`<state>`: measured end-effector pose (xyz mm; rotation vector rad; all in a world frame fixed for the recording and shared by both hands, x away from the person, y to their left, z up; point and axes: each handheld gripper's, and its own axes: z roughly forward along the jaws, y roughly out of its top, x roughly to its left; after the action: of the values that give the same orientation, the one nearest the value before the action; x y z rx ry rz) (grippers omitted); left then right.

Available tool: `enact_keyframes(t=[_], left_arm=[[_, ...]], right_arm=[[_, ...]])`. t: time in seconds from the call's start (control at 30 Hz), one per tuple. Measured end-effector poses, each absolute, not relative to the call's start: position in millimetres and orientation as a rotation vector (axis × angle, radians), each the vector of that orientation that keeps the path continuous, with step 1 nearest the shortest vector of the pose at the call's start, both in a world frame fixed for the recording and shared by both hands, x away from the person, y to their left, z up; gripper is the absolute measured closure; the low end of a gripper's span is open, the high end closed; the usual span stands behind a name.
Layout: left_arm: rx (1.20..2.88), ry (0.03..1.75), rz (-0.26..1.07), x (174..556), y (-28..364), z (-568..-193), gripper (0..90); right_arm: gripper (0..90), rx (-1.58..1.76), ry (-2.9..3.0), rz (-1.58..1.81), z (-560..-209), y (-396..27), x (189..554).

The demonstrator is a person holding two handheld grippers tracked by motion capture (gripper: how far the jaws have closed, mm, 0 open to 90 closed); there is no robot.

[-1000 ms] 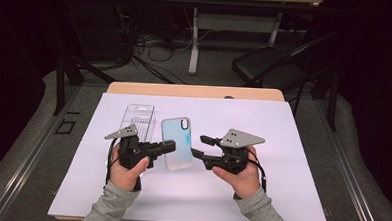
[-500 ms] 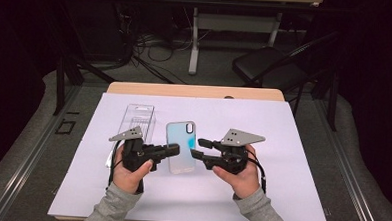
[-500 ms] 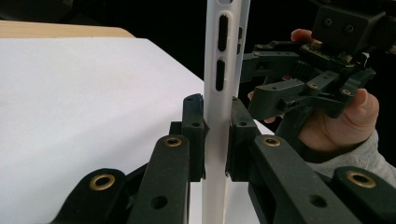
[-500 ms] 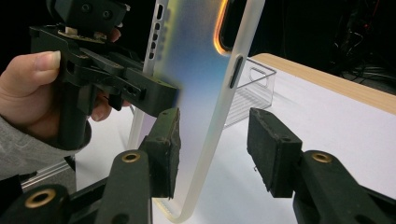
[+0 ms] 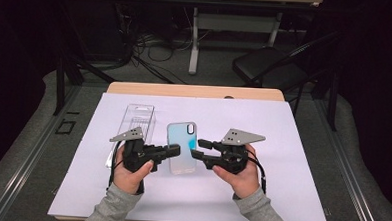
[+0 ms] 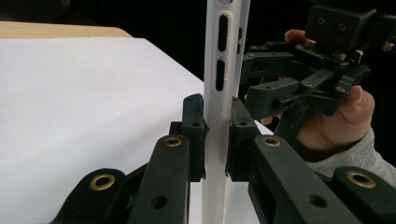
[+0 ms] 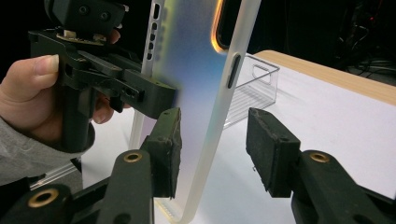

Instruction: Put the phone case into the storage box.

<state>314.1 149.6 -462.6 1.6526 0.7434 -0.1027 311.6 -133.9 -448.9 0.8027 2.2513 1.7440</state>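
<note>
The left gripper (image 5: pixel 171 150) has its jaws pressed together on the side edge of a phone case (image 5: pixel 182 147). In the left gripper view the white rim of the case (image 6: pixel 219 116) stands upright between the two pads, and both pads touch it. The case is translucent with a blue shine and a camera cut-out near its upper end; it is held above the white sheet (image 5: pixel 292 145) that covers the table.

The right gripper (image 5: pixel 199 149) is at the other side edge of the case. Its jaws have just been closing, but they stand apart: in the right gripper view the case edge (image 7: pixel 219 121) lies between the pads, close to one pad, with a clear gap to the other.

Beyond the left gripper a clear plastic package (image 5: pixel 136 120) lies on the sheet, just beside the case. I cannot read any brand or writing on the case or the package.
</note>
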Motion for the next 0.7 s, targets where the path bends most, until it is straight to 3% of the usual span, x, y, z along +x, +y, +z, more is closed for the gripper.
enact_keyframes(t=[0.7], left_arm=[[1.663, 0.723, -0.117, 312.1, 145.2, -463.2, 81.6]], right_arm=[[59.7, 0.841, 2.289, 1.801, -450.2, -133.8, 312.4]])
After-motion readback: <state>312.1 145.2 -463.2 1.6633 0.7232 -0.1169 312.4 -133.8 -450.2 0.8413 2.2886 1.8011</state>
